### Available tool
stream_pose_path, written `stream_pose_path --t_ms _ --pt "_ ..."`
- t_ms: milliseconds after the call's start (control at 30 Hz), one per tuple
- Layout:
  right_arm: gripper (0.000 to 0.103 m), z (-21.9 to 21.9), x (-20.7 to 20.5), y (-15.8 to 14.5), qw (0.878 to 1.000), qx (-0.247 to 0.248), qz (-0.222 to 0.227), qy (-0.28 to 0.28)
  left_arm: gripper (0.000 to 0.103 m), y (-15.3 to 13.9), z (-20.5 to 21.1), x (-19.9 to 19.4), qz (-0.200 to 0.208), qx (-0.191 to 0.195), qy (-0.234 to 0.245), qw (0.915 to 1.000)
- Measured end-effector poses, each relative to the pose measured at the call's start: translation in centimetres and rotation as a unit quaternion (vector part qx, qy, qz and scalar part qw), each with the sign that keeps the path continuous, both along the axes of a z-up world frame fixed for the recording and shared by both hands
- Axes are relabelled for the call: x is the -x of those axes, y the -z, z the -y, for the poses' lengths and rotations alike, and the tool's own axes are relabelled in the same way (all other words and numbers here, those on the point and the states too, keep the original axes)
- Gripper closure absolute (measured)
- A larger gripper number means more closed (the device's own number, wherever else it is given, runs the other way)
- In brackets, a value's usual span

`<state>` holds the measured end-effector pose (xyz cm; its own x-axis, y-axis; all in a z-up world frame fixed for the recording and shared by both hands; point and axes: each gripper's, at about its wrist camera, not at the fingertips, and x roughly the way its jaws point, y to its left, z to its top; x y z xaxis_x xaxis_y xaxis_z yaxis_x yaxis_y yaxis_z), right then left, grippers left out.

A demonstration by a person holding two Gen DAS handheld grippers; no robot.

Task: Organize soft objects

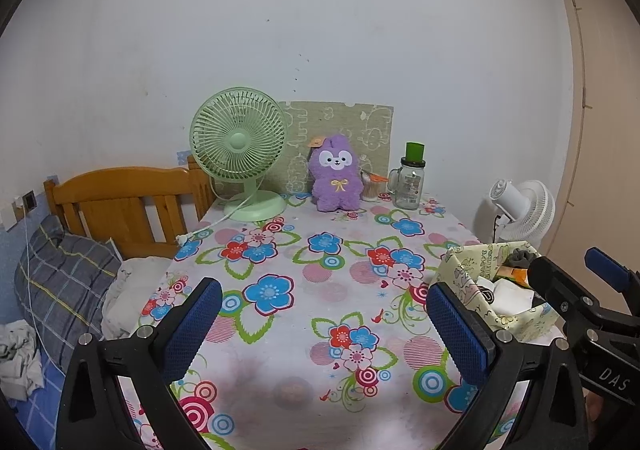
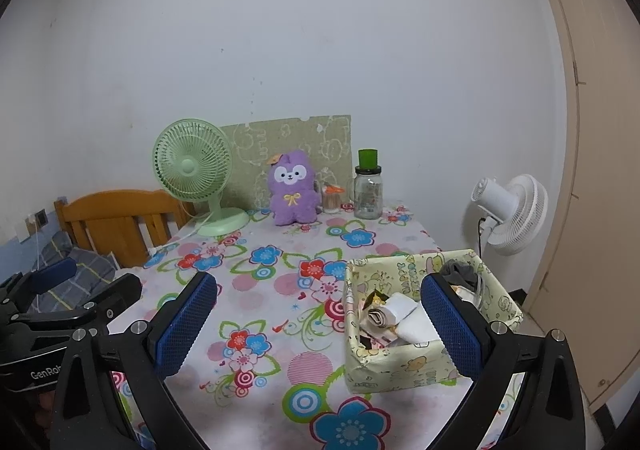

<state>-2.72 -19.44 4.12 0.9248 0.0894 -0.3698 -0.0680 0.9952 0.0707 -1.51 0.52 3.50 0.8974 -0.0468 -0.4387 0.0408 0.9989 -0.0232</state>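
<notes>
A purple plush toy point(image 1: 335, 173) point(image 2: 293, 186) stands upright at the far edge of the flowered table point(image 1: 304, 290) point(image 2: 256, 290), against a green board. A pale yellow fabric box point(image 1: 476, 274) point(image 2: 400, 366) sits at the table's right side and holds white and grey folded cloth pieces point(image 2: 404, 314). My left gripper point(image 1: 320, 326) hovers open over the near middle of the table with nothing between its fingers. My right gripper point(image 2: 316, 326) is open too, its right finger point(image 2: 452, 326) in front of the box. Both stay far from the plush.
A green desk fan point(image 1: 239, 152) point(image 2: 194, 170) stands left of the plush, its cord trailing off the table. A glass jar with a green lid point(image 1: 410, 182) point(image 2: 368, 186) is on the right. A wooden bed frame point(image 1: 120, 202) and pillow lie left; a white fan point(image 2: 512, 214) stands right.
</notes>
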Motion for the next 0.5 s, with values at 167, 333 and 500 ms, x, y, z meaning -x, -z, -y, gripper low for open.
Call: stream_pose_path --t_ms 167,333,500 --pt "0.0 0.19 0.11 0.02 1.0 -0.001 0.0 0.004 0.0 -0.01 0.06 0.04 0.001 0.0 -0.001 1.0" --pt "0.0 0.3 0.16 -0.06 1.0 -0.001 0.002 0.008 0.0 -0.1 0.17 0.12 0.004 -0.003 0.0 1.0" --pt "0.0 0.24 0.15 -0.13 1.0 0.002 0.003 0.01 0.0 -0.17 0.09 -0.04 0.004 -0.001 0.001 1.0"
